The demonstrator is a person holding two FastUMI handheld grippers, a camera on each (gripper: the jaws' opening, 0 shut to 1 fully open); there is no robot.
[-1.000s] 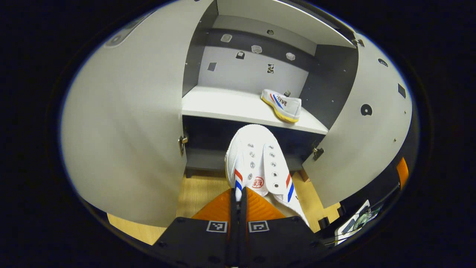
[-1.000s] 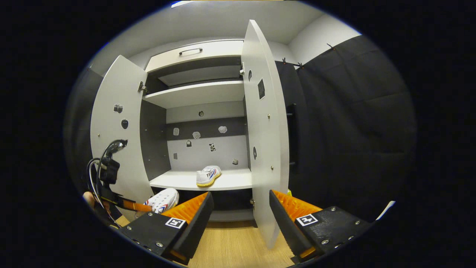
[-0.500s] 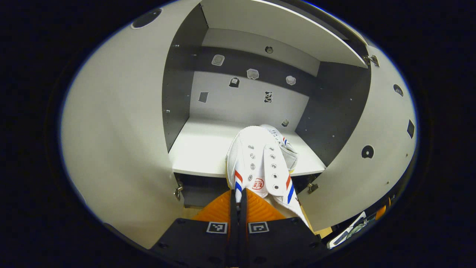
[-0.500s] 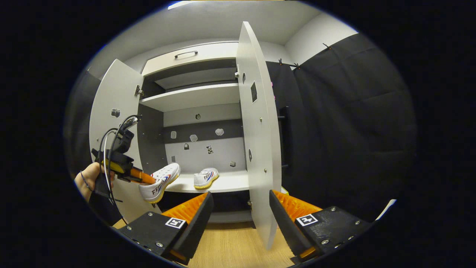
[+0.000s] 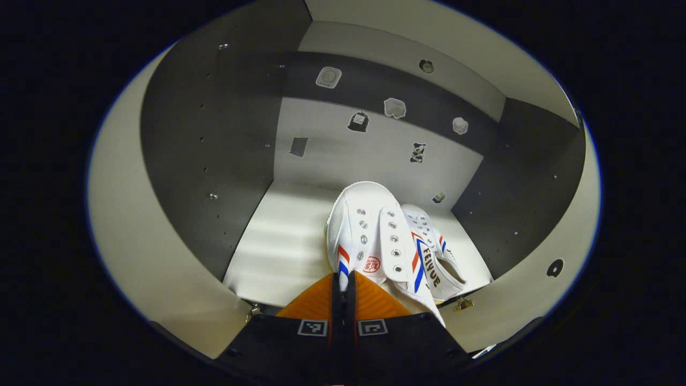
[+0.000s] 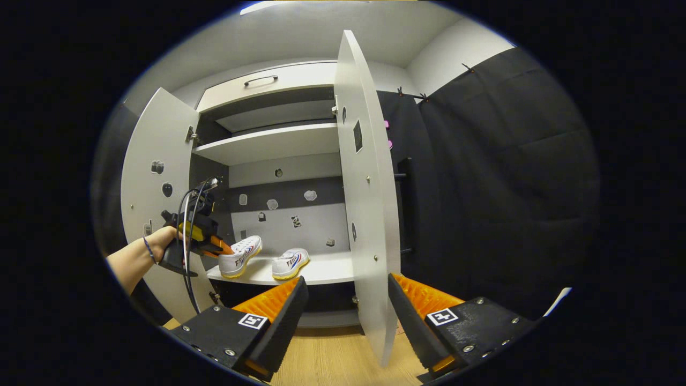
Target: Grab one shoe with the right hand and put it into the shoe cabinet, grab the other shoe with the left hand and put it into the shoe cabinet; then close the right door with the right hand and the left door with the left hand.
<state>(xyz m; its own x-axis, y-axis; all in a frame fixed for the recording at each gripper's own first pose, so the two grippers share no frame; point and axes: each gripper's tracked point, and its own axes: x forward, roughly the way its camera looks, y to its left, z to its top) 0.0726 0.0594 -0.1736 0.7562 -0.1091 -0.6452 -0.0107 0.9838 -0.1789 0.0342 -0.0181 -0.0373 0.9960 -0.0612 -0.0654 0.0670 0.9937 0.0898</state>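
In the left gripper view, the left gripper (image 5: 343,279) is seen closed tight on the heel of a white shoe (image 5: 370,236), whose long axis runs near to far, toe toward the cabinet's back wall, over the shelf (image 5: 278,246). Just right lies the other shoe (image 5: 437,257), likewise toe inward. In the right gripper view, the right gripper (image 6: 345,308) is held wide apart and empty, near the right door (image 6: 370,214).

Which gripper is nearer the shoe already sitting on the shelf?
Left. The left gripper is at the shelf beside that shoe; the right gripper hangs back outside the cabinet.
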